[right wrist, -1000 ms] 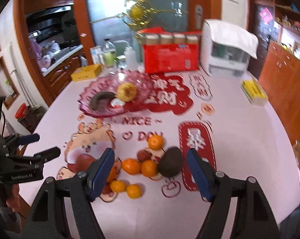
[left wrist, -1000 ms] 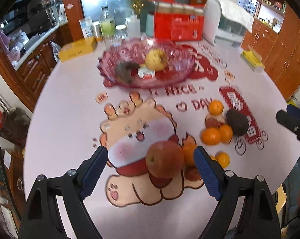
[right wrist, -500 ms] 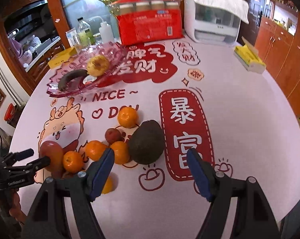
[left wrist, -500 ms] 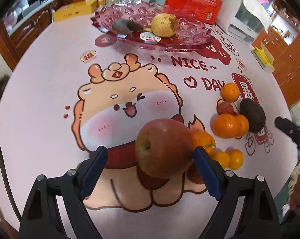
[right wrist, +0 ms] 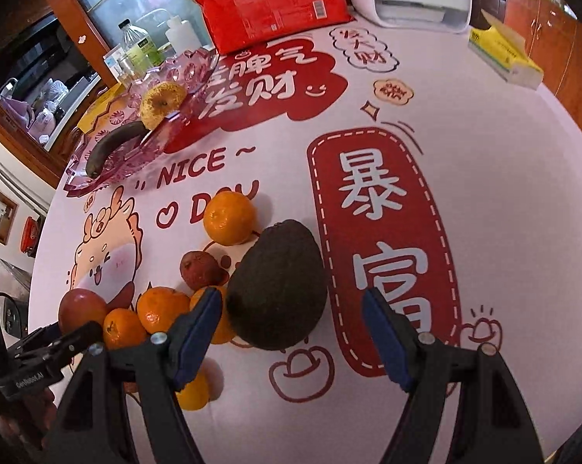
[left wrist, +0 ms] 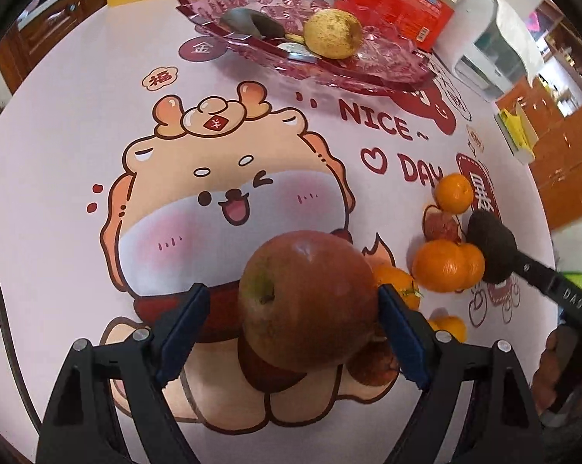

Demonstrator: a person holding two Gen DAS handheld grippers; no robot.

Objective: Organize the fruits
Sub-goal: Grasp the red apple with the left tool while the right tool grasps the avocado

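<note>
Item: my left fingers (left wrist: pixel 291 328) spread, straddling the apple (left wrist: pixel 306 301), right fingers (right wrist: pixel 291 328) spread around the avocado (right wrist: pixel 277 286), both ungripped, bound for the dish (left wrist: pixel 368 65) at 12 o'clock.

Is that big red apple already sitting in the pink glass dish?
No, the apple rests on the tablecloth between the open fingers of the left gripper, well short of the pink dish.
</note>
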